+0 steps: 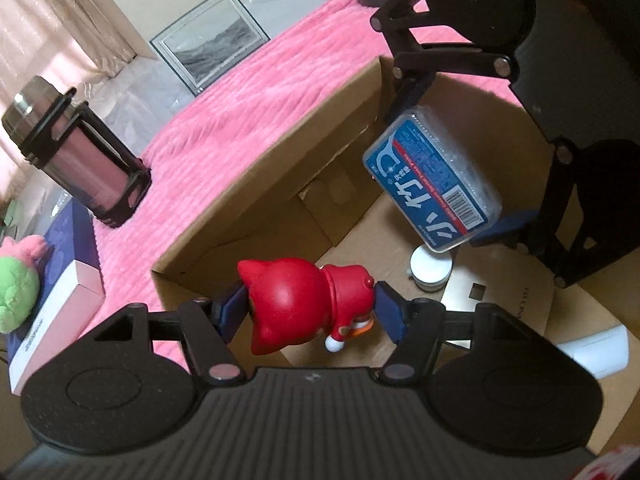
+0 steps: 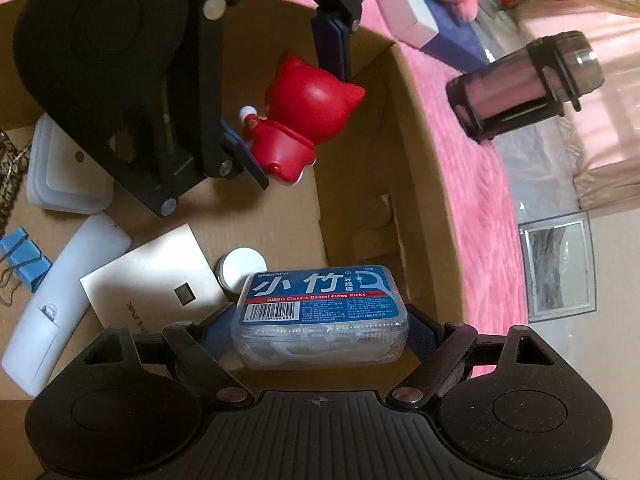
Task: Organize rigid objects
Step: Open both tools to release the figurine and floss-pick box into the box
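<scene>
My left gripper (image 1: 310, 304) is shut on a red cat figurine (image 1: 304, 300), held above the open cardboard box (image 1: 280, 152). My right gripper (image 2: 320, 320) is shut on a clear floss-pick box with a blue label (image 2: 320, 312), also held over the cardboard box (image 2: 420, 160). In the left wrist view the floss-pick box (image 1: 432, 180) hangs in the right gripper (image 1: 460, 152) at upper right. In the right wrist view the red figurine (image 2: 304, 120) sits in the left gripper (image 2: 292, 120) at upper middle.
Inside the box lie a small white round jar (image 2: 242, 268), a flat metallic card (image 2: 160, 276), a white curved case (image 2: 60, 308), a white lidded container (image 2: 64, 172) and blue binder clips (image 2: 24, 256). On the pink blanket stand a thermos (image 1: 76, 148), a picture frame (image 1: 208, 44) and a white-and-blue box (image 1: 56, 276) with a green plush (image 1: 16, 288).
</scene>
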`<control>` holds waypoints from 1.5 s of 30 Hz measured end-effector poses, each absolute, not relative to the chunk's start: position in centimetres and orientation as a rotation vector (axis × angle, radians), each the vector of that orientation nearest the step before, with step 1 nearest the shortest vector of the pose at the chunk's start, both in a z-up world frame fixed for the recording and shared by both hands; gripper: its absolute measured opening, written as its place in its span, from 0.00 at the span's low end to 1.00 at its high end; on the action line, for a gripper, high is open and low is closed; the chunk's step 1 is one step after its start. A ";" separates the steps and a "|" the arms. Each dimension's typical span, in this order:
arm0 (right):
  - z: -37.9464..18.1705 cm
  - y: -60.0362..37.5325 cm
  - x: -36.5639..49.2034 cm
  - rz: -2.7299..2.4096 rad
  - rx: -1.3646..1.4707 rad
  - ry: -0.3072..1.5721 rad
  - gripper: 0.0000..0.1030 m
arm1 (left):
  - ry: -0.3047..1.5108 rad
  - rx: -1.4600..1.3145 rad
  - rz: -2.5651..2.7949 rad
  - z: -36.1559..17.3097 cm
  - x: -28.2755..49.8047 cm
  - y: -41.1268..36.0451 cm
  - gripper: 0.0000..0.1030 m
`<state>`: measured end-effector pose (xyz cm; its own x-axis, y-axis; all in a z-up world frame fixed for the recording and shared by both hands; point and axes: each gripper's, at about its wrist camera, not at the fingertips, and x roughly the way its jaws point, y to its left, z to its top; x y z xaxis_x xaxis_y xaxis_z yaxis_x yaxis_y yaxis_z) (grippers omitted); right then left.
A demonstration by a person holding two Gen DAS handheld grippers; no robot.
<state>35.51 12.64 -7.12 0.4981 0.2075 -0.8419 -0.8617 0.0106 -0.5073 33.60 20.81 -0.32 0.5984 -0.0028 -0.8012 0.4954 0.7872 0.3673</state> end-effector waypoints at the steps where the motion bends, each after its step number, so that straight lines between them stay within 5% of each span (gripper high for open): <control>1: -7.4 12.6 35.6 0.933 -1.305 0.654 0.81 | 0.898 0.612 -0.311 -0.6 33.7 20.8 0.62; 45: -6.2 11.7 35.2 0.982 -1.135 0.603 0.81 | 0.937 0.572 -0.292 -1.2 34.0 20.7 0.64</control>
